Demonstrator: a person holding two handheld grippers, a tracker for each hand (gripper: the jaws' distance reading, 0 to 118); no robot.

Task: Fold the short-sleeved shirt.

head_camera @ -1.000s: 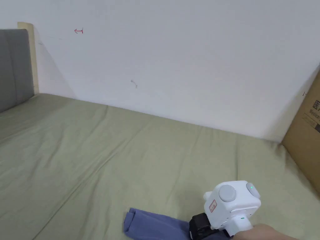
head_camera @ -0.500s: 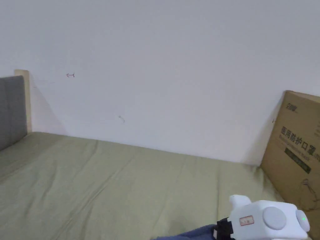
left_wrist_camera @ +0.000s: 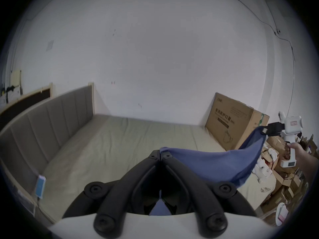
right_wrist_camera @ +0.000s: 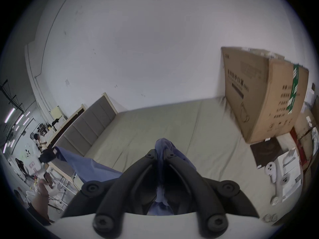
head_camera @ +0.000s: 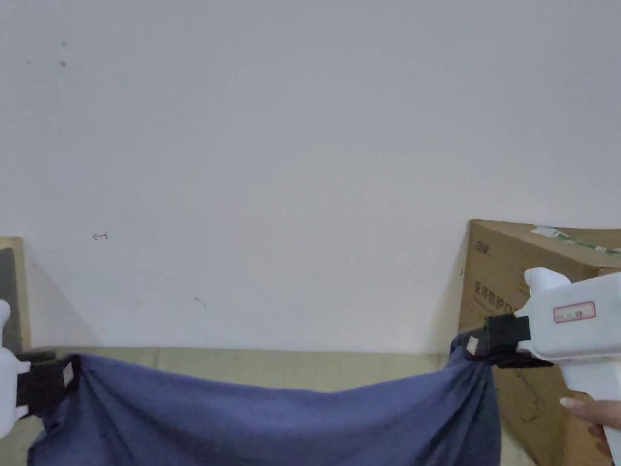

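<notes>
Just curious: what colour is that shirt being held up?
The shirt is plain blue-purple, clearest in the head view.

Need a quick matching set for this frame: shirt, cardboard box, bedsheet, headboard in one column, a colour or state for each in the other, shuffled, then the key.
Things:
1. shirt
2. cardboard box
3. bedsheet
4. headboard

States:
A. grey, padded panels, at the bed's left end
B. blue, held up between the left gripper and the right gripper
C. brown, standing against the wall
D. pale green, spread flat

Pairs: 1-B, 2-C, 3-D, 4-A
</notes>
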